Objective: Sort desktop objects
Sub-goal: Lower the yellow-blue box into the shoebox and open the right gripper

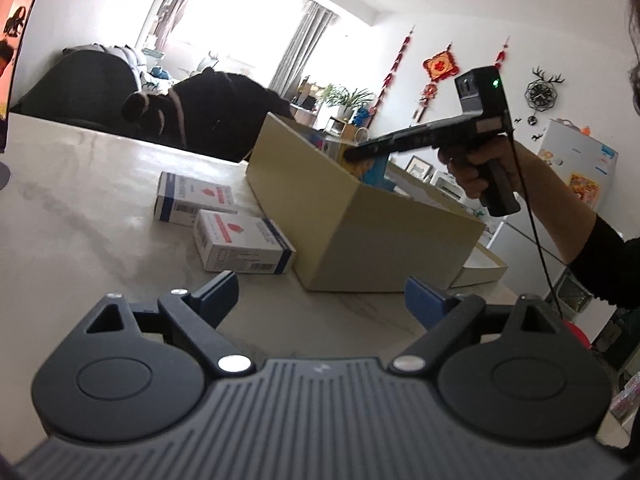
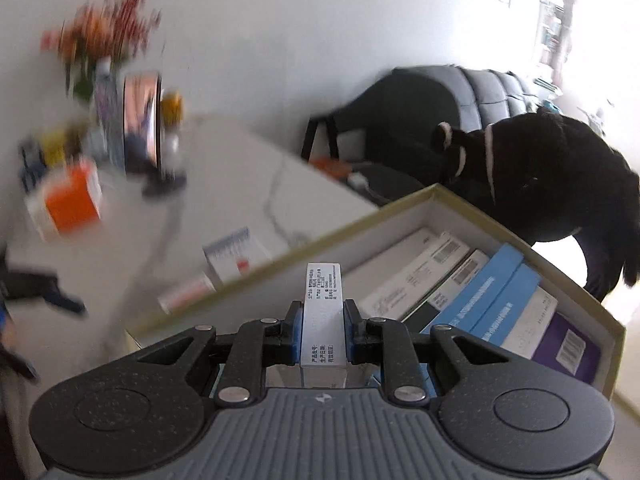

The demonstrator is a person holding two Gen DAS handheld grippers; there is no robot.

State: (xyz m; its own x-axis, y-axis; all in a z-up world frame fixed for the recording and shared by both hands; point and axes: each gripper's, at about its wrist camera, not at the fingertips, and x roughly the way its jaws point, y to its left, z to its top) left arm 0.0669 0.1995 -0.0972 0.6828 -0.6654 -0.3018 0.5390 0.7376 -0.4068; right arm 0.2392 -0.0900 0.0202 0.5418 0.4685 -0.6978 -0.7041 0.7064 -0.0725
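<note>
Fingers (image 2: 294,334) pinching white carton (image 2: 323,312), over tray (image 2: 280,258)

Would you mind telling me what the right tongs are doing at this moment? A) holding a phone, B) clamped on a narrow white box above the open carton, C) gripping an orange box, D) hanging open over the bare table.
B: in the right wrist view the right tongs are closed on a narrow white box over the open carton of packages.
</note>
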